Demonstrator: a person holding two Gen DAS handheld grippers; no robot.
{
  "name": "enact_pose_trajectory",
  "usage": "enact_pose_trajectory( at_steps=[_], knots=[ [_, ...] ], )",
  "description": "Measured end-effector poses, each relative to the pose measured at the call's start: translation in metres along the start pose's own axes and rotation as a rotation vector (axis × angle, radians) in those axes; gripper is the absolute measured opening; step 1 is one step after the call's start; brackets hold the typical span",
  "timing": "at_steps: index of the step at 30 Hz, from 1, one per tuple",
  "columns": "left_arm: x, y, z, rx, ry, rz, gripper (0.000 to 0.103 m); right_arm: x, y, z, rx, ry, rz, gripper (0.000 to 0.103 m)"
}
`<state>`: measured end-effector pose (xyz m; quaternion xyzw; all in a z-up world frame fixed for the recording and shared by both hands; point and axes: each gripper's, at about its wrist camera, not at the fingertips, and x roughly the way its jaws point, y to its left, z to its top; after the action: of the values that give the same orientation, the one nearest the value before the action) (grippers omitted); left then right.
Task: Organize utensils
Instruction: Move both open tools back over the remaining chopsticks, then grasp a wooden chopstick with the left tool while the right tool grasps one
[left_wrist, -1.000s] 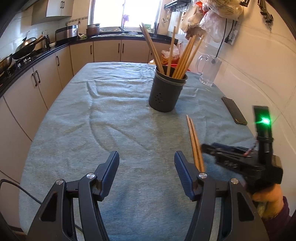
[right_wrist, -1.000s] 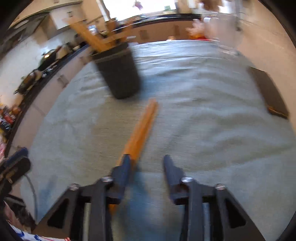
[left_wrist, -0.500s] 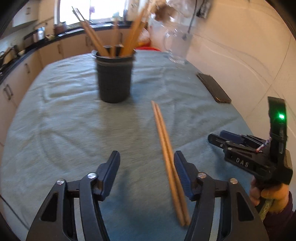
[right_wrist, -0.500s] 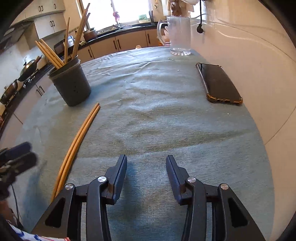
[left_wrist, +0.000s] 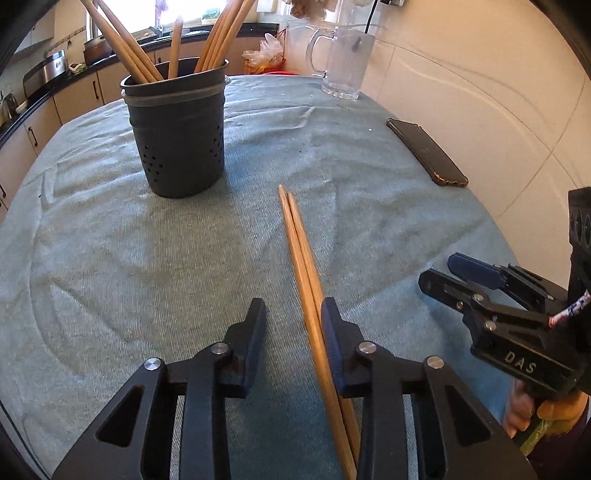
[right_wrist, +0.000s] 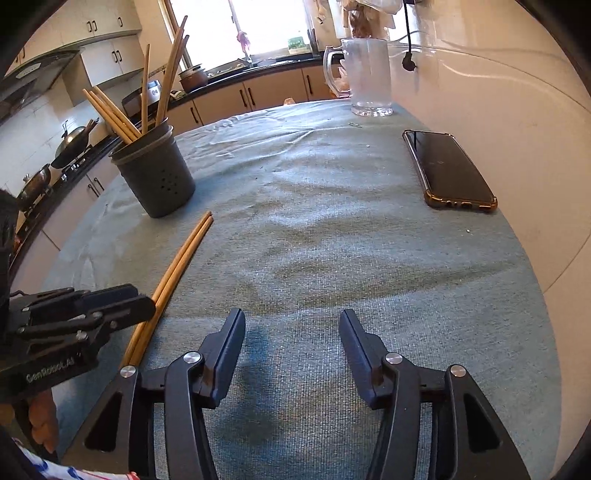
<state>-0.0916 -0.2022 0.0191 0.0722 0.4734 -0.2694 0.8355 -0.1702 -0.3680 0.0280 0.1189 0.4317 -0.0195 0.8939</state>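
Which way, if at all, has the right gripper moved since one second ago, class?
Yes. The right gripper has shifted right, off the loose chopsticks it straddled before; they now lie to its left, and the phone sits nearer.

Chopsticks (left_wrist: 300, 248): pale wood, smooth, matt. Holder (left_wrist: 177, 129): dark matt plastic, perforated. Tablecloth (right_wrist: 332, 229): blue-green woven cloth, rough, creased. Mug (right_wrist: 369, 74): clear glass. Phone (right_wrist: 448, 170): glossy black screen. Left gripper (left_wrist: 293, 325): matt black plastic, metal pins.

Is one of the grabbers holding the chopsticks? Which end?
Nothing is held. The left gripper is open around the near end of the loose chopsticks, not clamped. The right gripper is open and empty.
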Motion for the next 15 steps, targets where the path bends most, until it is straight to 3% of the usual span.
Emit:
enact_pose_trajectory(
  at_steps=[2,11,15],
  knots=[
    [0.000,0.000,0.000,0.002,0.000,-0.010,0.022,0.000,-0.001,0.000,0.001,-0.001,0.005,0.058],
    [0.007,-0.004,0.003,0.016,0.015,0.014,0.021,0.001,0.000,0.000,-0.005,-0.001,0.005,0.061],
    [0.014,-0.016,0.010,0.066,0.025,0.101,0.012,0.002,0.003,0.001,-0.018,0.002,-0.005,0.063]
  ],
)
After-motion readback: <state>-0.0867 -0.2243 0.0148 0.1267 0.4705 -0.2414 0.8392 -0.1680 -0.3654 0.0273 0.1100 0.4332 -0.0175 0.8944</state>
